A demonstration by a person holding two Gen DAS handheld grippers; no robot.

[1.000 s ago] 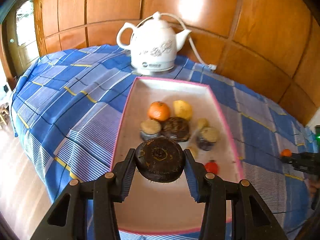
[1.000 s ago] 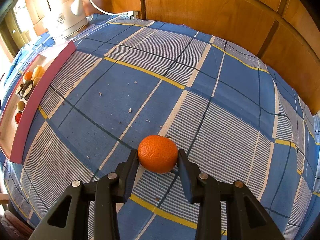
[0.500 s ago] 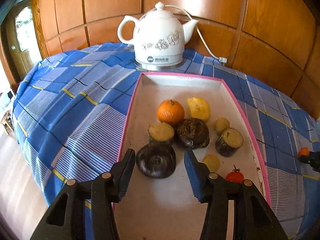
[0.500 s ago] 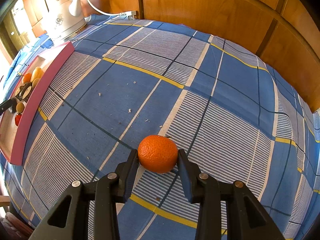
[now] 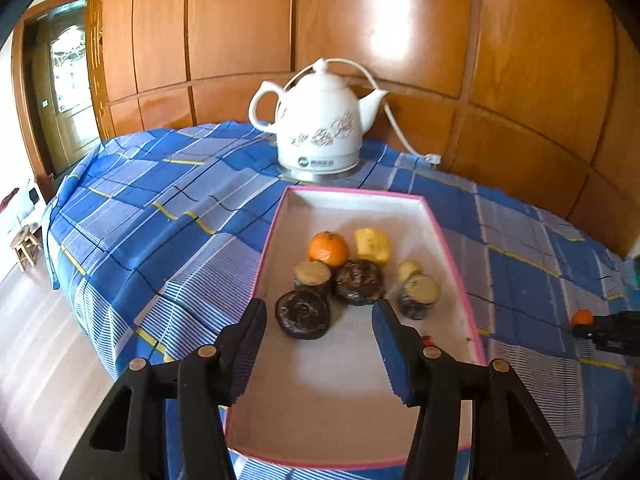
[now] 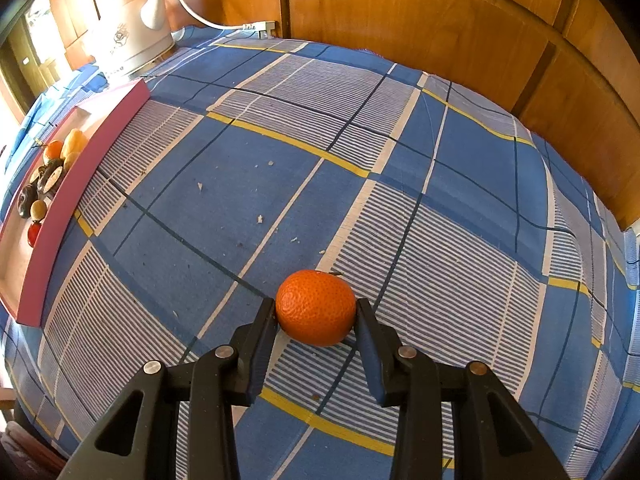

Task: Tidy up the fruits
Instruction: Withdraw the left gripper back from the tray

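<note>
A pink-rimmed tray (image 5: pixel 452 264) holds an orange (image 5: pixel 328 249), a yellow fruit (image 5: pixel 373 245), several dark round fruits and small pale ones. A dark round fruit (image 5: pixel 303 314) lies nearest my left gripper (image 5: pixel 320 320), which is open and empty above the tray's near half. My right gripper (image 6: pixel 316 312) is shut on a mandarin orange (image 6: pixel 316 306) just over the blue checked cloth, far right of the tray (image 6: pixel 60 208). That gripper and its orange (image 5: pixel 582 317) show at the right edge of the left wrist view.
A white ceramic kettle (image 5: pixel 320 128) with a cord stands behind the tray, against the wood-panelled wall. It also shows in the right wrist view (image 6: pixel 132 36). Small crumbs lie on the cloth (image 6: pixel 260 219). The table edge drops to the floor at left.
My left gripper opened and let go of the dark round fruit, which now lies in the tray, then drew back and up. The right gripper held still with its orange.
</note>
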